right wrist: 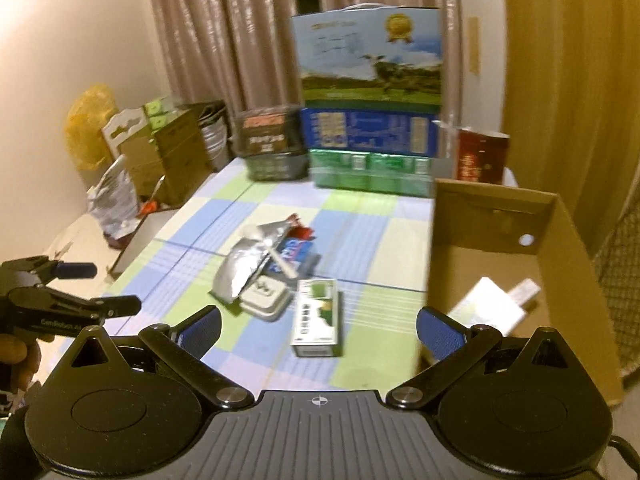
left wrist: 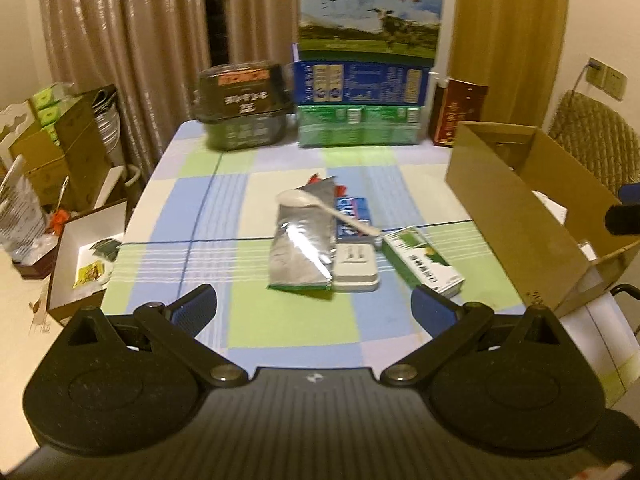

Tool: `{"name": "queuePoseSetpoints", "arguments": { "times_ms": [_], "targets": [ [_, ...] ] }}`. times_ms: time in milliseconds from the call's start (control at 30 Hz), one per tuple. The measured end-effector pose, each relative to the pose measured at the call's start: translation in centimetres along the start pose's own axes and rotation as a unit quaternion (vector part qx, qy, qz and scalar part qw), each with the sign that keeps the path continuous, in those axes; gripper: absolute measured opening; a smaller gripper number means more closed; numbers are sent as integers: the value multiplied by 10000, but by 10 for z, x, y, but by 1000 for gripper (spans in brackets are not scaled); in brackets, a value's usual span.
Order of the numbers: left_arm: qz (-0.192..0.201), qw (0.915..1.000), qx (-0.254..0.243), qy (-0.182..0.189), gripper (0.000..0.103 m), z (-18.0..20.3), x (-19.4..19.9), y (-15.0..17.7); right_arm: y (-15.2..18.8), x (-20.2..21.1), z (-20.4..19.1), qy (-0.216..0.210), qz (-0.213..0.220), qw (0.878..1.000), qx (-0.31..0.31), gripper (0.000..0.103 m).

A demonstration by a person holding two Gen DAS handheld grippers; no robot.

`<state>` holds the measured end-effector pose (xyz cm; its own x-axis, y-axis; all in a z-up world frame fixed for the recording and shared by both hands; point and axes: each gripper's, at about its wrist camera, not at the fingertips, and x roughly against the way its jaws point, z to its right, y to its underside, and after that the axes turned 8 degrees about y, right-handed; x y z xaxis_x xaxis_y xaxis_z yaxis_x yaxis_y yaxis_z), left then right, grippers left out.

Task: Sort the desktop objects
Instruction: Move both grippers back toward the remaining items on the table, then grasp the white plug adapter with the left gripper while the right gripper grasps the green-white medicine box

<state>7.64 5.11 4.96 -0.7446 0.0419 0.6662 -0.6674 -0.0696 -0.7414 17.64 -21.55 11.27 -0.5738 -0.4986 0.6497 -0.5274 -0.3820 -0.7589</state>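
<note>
A: quick one. right gripper (right wrist: 318, 326), fingers spread wide, nothing between them. left gripper (left wrist: 314, 306) same, wide open and empty

B: nearest target?

A: green-and-white carton (right wrist: 318, 322), flat on the bench (right wrist: 360, 224). In the right wrist view it sits dead ahead, between the two finger lines, long axis pointing away from the camera, roughly parallel to the fingers. So they would close across its short width, which I judge an easy grasp

B: and from the left?

A: same carton (left wrist: 422, 260) lies ahead and right of centre, close to the right finger, long axis slanted. Right hand looks nearer and better lined up, I'd call it for the right

B: next out?

A: white flat case (right wrist: 264, 296) just left of the carton, touching or nearly so. Silver foil pouch (right wrist: 244, 266) partly over its left edge. White spoon (right wrist: 266, 246) lies on top of the pouch, handle running toward a blue packet (right wrist: 296, 250) beneath. Something red behind the pouch, can't tell what

B: drop point?

A: open cardboard box (right wrist: 492, 200) on the right, just beside the carton, a couple of pale items already inside. Short sideways carry for the right hand. Stacked boxes at the far edge look like background
</note>
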Motion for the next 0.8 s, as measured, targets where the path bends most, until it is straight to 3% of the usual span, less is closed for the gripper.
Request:
{"name": "queuePoseSetpoints", "arguments": {
  "times_ms": [467, 667, 800],
  "targets": [
    [-249, 9997, 61, 48, 100, -27, -42, 9, 16, -71, -42, -173, -521, 9981, 274, 100],
    [-483, 9983, 33, 319, 78, -33, -81, 11, 22, -112, -40, -102, -788, 9962, 345, 94],
    [-514, 9974, -107, 498, 76, -34, -108, 16, 26, -143, -35, 18, -978, 9946, 357, 90]
  ]
}}
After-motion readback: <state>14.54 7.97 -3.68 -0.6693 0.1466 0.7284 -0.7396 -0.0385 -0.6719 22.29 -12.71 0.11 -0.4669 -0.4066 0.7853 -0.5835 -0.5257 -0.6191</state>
